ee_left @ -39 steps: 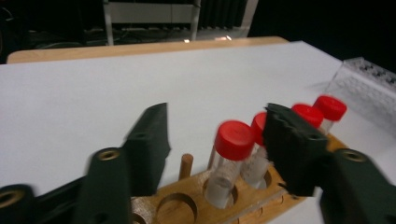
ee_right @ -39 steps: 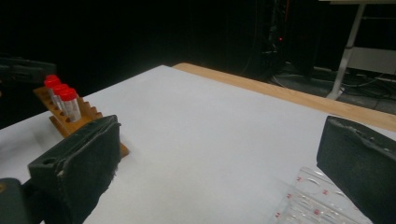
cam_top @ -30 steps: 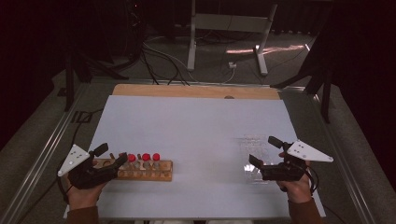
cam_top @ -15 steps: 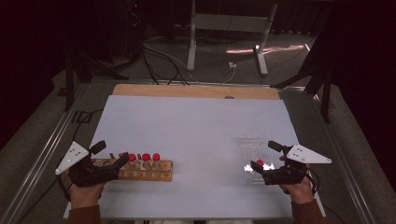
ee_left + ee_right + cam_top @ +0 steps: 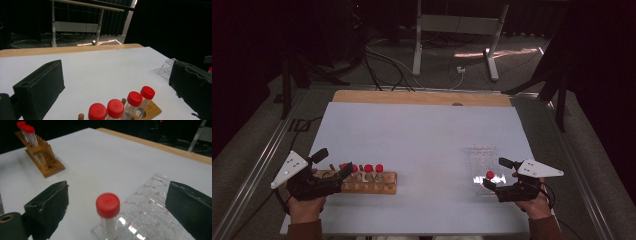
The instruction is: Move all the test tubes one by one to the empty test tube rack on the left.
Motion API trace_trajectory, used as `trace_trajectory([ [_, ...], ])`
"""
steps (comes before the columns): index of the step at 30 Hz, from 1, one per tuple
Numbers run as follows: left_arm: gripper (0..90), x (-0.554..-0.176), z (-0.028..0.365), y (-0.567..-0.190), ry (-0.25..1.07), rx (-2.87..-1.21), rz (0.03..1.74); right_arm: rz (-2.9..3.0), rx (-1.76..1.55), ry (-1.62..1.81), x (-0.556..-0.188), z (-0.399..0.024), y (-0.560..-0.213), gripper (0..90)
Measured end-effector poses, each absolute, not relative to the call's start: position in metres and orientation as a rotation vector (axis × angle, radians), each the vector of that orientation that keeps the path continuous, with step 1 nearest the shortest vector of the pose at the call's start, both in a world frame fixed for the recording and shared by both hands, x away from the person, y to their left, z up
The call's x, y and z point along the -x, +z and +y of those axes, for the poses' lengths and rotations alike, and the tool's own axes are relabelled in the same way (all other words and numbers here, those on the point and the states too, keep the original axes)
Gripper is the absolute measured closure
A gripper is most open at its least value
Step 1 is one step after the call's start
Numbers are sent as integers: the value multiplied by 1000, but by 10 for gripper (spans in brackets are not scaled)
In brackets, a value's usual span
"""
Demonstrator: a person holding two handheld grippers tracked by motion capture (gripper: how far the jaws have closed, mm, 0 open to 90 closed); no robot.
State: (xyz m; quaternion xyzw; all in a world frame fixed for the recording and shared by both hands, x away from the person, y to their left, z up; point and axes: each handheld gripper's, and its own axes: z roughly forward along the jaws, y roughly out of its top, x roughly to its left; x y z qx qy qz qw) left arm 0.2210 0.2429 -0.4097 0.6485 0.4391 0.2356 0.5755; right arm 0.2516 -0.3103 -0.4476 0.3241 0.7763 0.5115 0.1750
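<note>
Your right claw [image 5: 496, 176] is spread around a red-capped tube [image 5: 108, 213] standing in the clear rack [image 5: 481, 161] near the counter's [image 5: 422, 130] right edge. Your left claw [image 5: 334, 162] gapes over the wooden rack [image 5: 377, 182] of capped tubes [image 5: 117, 108] by the near-left corner.

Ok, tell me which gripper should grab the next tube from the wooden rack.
Left. The left gripper hangs open right at the wooden rack, its red-capped tubes between the jaws. The right gripper is across the table by the clear rack.
</note>
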Motion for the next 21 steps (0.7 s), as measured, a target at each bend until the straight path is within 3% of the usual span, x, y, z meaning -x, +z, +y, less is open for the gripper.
trace_trajectory([
  [4,6,-221,242,-410,552,-1517,1029,2234,-918,1427,-253,-312,-454,159],
  [10,6,-221,244,-410,548,-1514,1033,2296,-859,1415,-253,-314,-463,474],
  [14,6,-222,242,-410,548,-1519,1030,2314,-837,1414,-253,-316,-466,621],
  [21,6,-222,240,-411,546,-1523,1037,2349,-821,1416,-254,-316,-470,704],
])
